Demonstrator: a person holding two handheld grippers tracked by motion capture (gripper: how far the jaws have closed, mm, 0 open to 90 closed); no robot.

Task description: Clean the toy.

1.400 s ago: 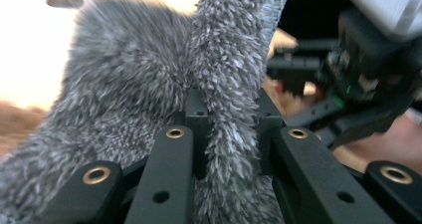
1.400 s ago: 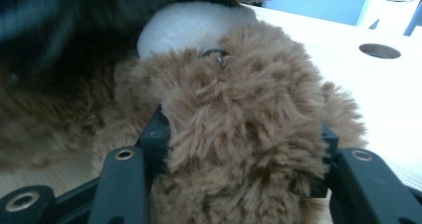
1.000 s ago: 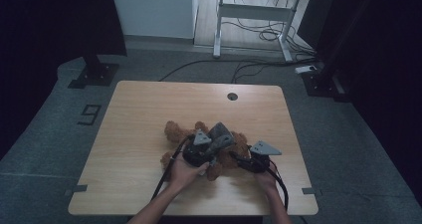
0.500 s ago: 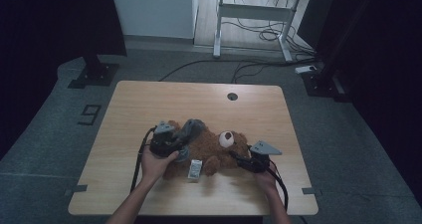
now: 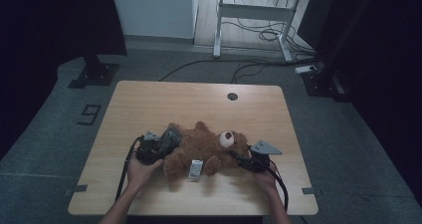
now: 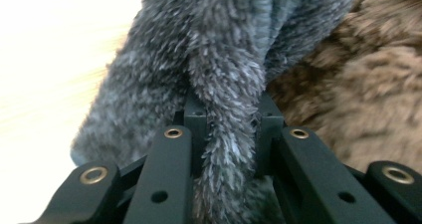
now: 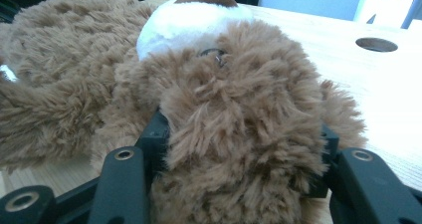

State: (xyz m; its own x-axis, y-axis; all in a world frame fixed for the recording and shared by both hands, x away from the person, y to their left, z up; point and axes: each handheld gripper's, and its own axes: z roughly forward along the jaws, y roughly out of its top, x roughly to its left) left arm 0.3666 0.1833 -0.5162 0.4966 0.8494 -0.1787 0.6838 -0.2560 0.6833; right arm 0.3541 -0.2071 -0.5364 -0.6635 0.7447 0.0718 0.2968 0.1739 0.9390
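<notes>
A: Teddy bear (image 5: 206, 147) lies on its back low in the middle of the high view, on the table (image 5: 164, 99), head toward the right, white muzzle up.

B: And the grey furry cloth (image 5: 171, 134)?

A: It sits bunched at the bear's left end, by the legs. In the left gripper view the left gripper (image 6: 226, 127) is clamped on a fold of that grey fabric, its 2 jaws pinching it tight, with brown fur just beyond.

B: The other side?

A: The right gripper (image 7: 239, 134) is closed on the bear's head; in the right gripper view brown plush bulges between both jaws. In the high view it sits at the lower right, touching the head.

B: So how far along would you say?

A: Early to midway, I judge. Both holds are secure, but the grey piece looks crumpled beside the legs, not pulled over the body. Drawing it on seems left. A white tag (image 5: 195, 168) lies at the bear's near side.
</notes>
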